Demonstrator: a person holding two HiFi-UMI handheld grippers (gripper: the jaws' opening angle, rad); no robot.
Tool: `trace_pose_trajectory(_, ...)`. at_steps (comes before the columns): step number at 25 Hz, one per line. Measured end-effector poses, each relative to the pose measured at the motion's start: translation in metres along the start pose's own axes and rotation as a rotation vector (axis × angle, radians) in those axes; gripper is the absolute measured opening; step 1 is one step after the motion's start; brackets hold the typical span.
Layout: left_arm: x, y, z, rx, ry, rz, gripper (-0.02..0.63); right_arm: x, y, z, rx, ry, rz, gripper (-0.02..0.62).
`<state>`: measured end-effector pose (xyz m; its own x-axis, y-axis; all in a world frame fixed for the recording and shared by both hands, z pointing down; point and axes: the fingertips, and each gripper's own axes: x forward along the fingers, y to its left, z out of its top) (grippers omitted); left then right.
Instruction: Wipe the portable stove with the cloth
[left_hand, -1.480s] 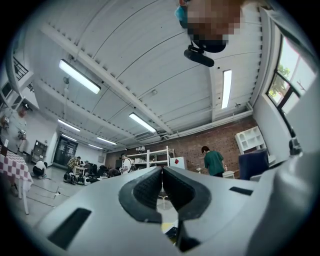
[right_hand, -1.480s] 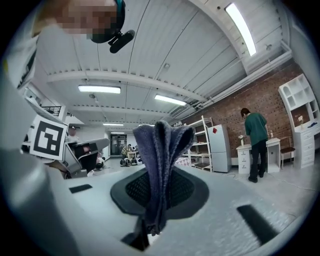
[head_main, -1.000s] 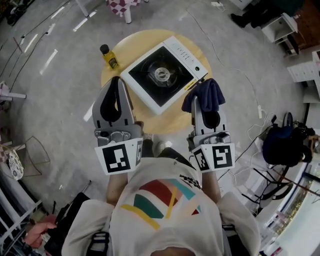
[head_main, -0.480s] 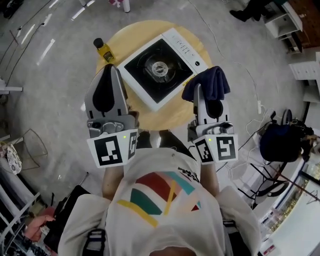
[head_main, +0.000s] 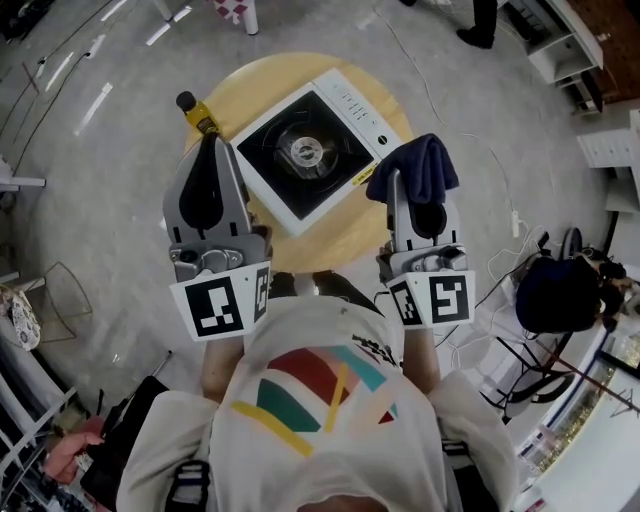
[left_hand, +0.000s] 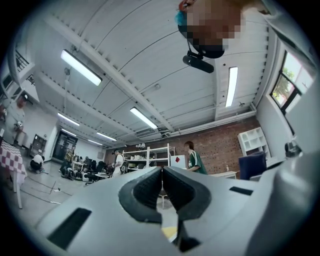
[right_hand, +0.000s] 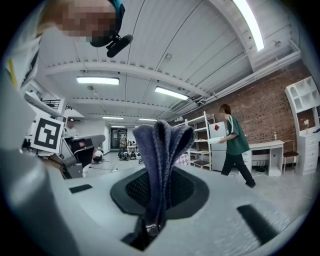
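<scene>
Right hand-held gripper, cloth still clamped, higher.

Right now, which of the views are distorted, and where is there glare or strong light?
Head view: even light, with pale streaks of glare on the floor; the stove shows sharp. Left gripper view: strong fisheye with dark corners, and the ceiling lamps burn white. Right gripper view: the same bending, the cloth sharp.
</scene>
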<state>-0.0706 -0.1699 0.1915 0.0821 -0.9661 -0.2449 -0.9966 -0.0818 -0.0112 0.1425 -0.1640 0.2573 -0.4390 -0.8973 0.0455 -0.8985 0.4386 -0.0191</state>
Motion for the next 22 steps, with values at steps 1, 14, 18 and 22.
trace_pose_trajectory(1,0.001,-0.001,-0.001,0.011,0.005,-0.001,0.006,0.001,-0.003,-0.002,-0.028,0.009,0.007,0.031)
trace_pose_trajectory(14,0.007,-0.005,-0.007,0.005,0.069,0.031,0.006,0.020,-0.051,-0.187,-1.365,0.391,0.507,0.031)
trace_pose_trajectory(18,0.004,-0.007,-0.017,0.018,0.098,0.034,0.006,0.020,-0.054,-0.237,-1.467,0.457,0.646,0.031)
trace_pose_trajectory(22,0.001,-0.005,-0.025,0.012,0.116,0.055,0.006,0.023,-0.053,-0.266,-1.521,0.504,0.737,0.031)
